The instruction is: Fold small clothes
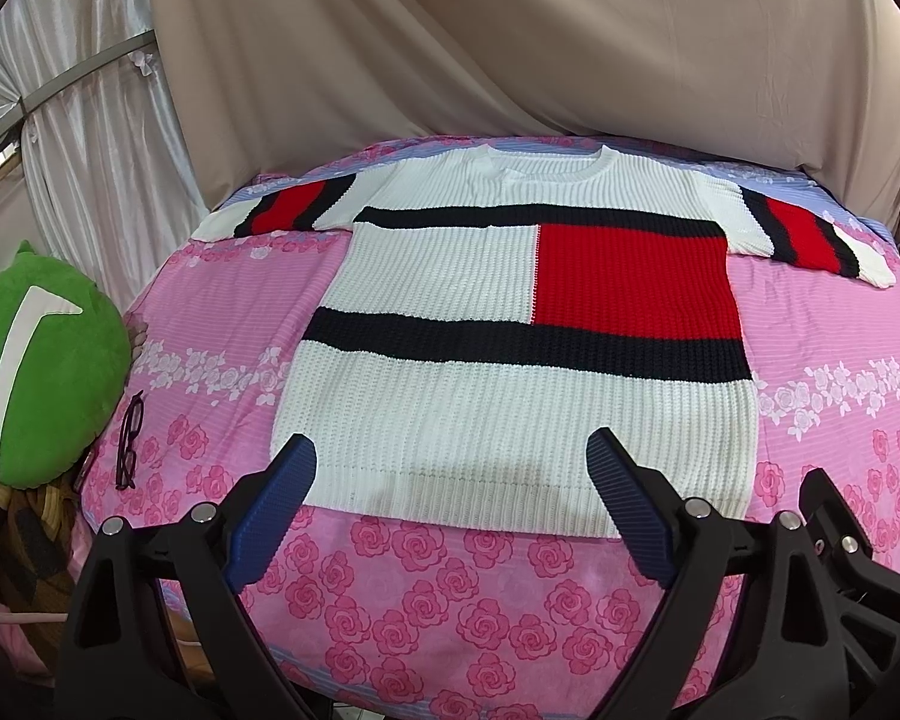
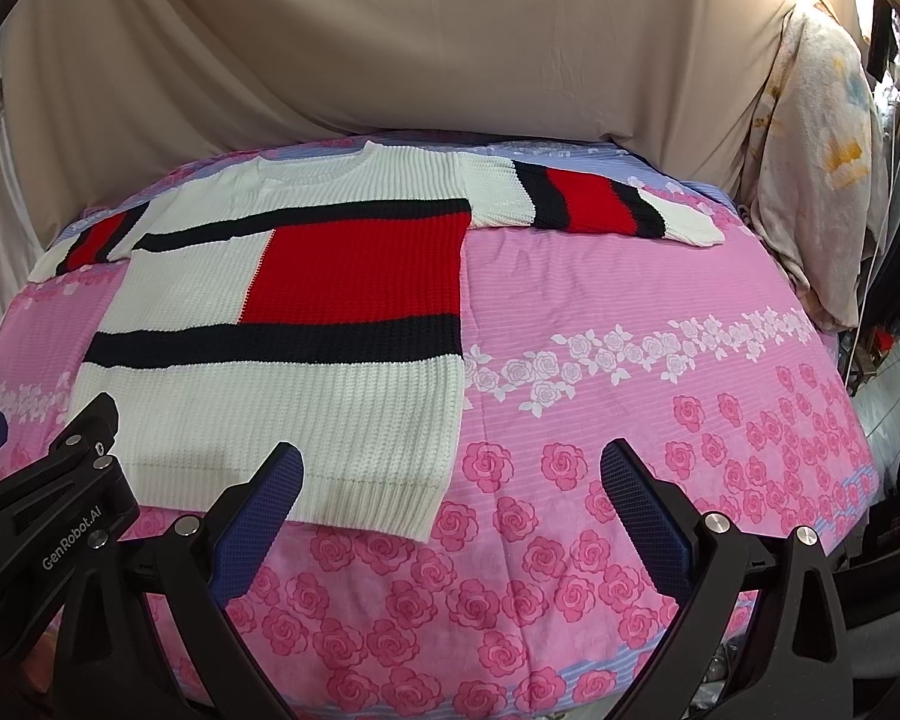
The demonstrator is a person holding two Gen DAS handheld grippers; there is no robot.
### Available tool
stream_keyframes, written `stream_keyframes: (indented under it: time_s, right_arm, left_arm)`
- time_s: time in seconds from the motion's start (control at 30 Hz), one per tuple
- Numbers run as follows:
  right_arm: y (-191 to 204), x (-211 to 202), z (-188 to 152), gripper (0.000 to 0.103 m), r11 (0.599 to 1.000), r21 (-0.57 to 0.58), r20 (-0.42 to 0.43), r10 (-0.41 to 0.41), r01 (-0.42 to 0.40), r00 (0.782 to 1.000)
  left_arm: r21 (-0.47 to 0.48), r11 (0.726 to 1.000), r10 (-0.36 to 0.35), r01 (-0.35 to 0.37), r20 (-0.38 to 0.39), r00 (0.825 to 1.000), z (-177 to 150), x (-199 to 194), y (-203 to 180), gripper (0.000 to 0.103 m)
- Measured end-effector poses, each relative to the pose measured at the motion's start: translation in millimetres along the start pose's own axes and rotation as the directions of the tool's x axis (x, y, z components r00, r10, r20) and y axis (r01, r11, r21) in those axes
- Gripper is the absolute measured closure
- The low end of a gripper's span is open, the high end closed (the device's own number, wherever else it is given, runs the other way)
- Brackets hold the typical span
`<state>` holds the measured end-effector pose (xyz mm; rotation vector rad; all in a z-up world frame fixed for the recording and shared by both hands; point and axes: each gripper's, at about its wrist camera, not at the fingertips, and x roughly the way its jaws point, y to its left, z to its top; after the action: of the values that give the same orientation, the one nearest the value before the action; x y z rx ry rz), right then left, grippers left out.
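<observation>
A white knit sweater (image 1: 468,414) with black bands and a red block lies flat, face up, on a pink rose-print bedsheet (image 1: 450,600), both short sleeves spread out sideways. My left gripper (image 1: 450,450) hovers open just above the sweater's bottom hem, nothing between its blue pads. In the right wrist view the same sweater (image 2: 282,396) fills the left half. My right gripper (image 2: 450,462) is open over the sheet near the hem's right corner, its left fingertip (image 2: 282,468) over the hem. The left gripper's black body (image 2: 54,492) shows at that view's left edge.
A green plush cushion (image 1: 36,360) sits off the bed's left side, with dark-framed glasses (image 1: 131,441) beside it on the sheet. Beige and silver drapes (image 1: 510,48) hang behind the bed. A pale towel (image 2: 816,180) hangs at the right. Bare sheet (image 2: 660,360) lies right of the sweater.
</observation>
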<state>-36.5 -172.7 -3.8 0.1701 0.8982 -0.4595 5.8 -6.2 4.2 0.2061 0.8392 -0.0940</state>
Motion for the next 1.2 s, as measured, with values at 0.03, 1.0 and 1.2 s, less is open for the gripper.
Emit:
stream_keyframes:
  time_s: [0.03,1.0,1.2]
  right_arm:
    - [0,0,0,0.005,1.0,0.0,0.0,0.0,0.0,1.0]
    - [1,1,0,0.005,1.0,-0.001,-0.005,0.001,-0.001,1.0]
    - [0,12,-4,0.005,1.0,0.0,-0.029,0.024,-0.024,0.999]
  left_arm:
    - [0.0,1.0,0.0,0.0,0.0,1.0,0,0,0,0.014]
    - [0.003,1.0,0.009,-0.009,-0.006,1.0,3,4,0,0.014]
    - [-0.011,1.0,0.018,-0.019,-0.044,0.999,0,12,-1,0.013]
